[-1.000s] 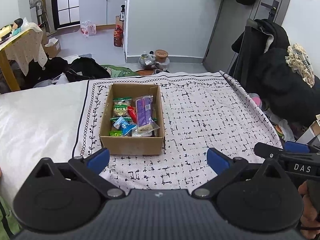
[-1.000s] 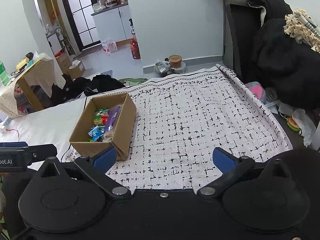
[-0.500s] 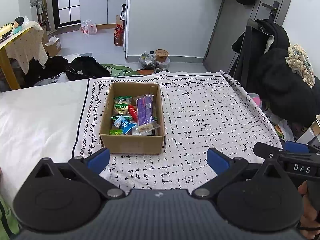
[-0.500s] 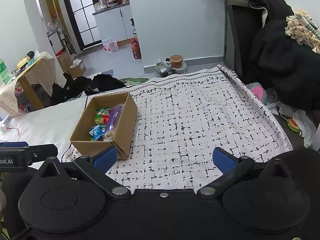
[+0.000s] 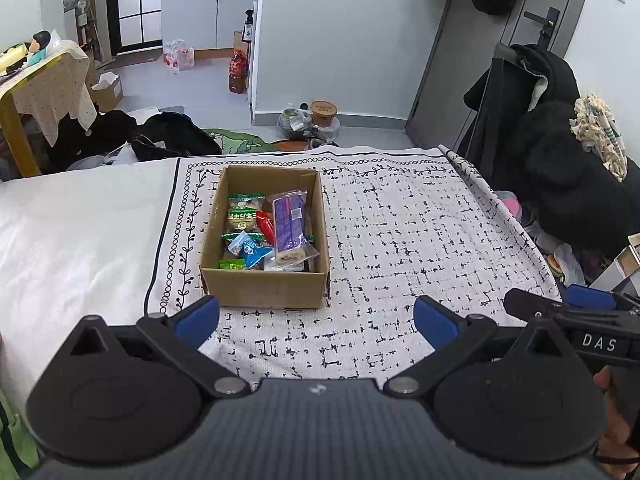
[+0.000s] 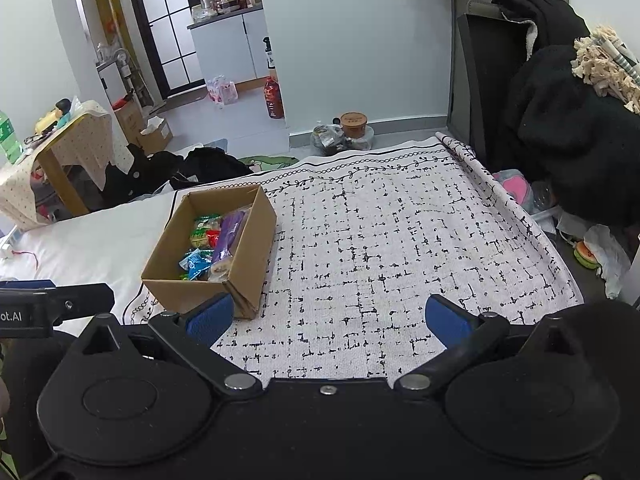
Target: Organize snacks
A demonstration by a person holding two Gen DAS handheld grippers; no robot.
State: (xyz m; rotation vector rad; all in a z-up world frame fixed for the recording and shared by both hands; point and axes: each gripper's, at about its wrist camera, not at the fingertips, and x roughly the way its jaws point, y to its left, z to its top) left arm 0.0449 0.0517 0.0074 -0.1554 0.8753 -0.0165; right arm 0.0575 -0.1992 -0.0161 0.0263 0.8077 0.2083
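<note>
A cardboard box [image 5: 264, 286] [image 6: 246, 256] stands on the patterned cloth [image 5: 400, 240] [image 6: 380, 248], holding several snack packets: a long purple packet [image 5: 289, 222] [image 6: 228, 234], green packets [image 5: 242, 216], a red one [image 5: 266, 224] and a blue one [image 5: 248, 248]. My left gripper [image 5: 316, 320] hovers open just in front of the box, nothing between its blue pads. My right gripper [image 6: 329, 318] is open and empty over the cloth, to the right of the box. Its body [image 5: 576, 320] shows at the right edge of the left wrist view.
The cloth covers a white bed [image 5: 72, 232]. Past its far edge lie black bags [image 5: 172, 140], a bottle [image 5: 237, 76] and a tub [image 5: 323, 112] on the floor. Dark coats [image 5: 560, 168] hang at the right. A small draped table [image 5: 44, 80] stands at the left.
Both views have shifted slightly; the box looks a little closer and higher in frame. Both grippers stay open and empty. The box and snacks have not moved.
</note>
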